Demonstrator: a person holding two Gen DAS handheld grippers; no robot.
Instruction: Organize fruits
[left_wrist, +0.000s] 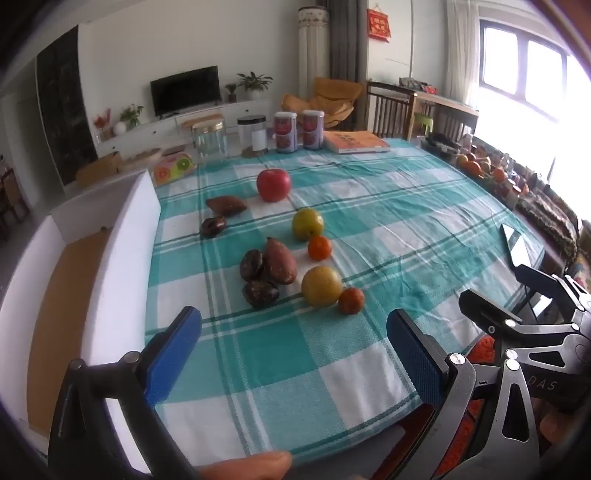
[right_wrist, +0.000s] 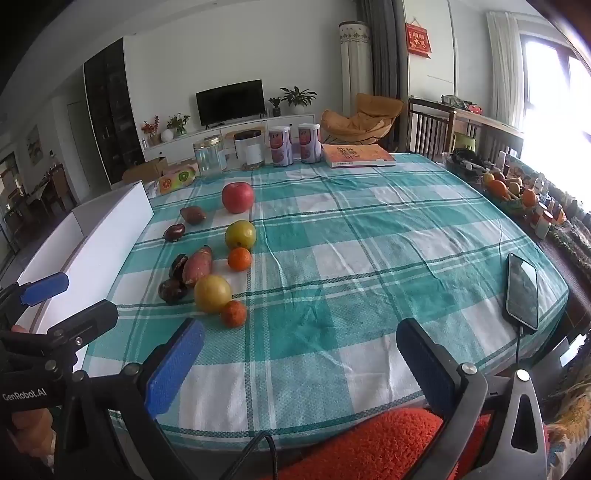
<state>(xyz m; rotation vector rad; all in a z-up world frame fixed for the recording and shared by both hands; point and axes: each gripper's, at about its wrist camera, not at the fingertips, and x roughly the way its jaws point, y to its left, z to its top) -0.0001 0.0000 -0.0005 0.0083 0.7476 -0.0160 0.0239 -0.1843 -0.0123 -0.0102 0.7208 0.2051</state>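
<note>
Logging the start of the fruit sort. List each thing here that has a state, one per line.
left gripper: open, empty
right gripper: open, empty
red apple: upright on the cloth, untouched
white box: open-topped, no fruit seen inside
phone: flat on the cloth, cable plugged in
glass jar: lid on
television: screen dark

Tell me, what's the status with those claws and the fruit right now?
Left gripper and right gripper open, empty, short of the fruit. Red apple and the rest loose on the checked cloth. Path clear.
</note>
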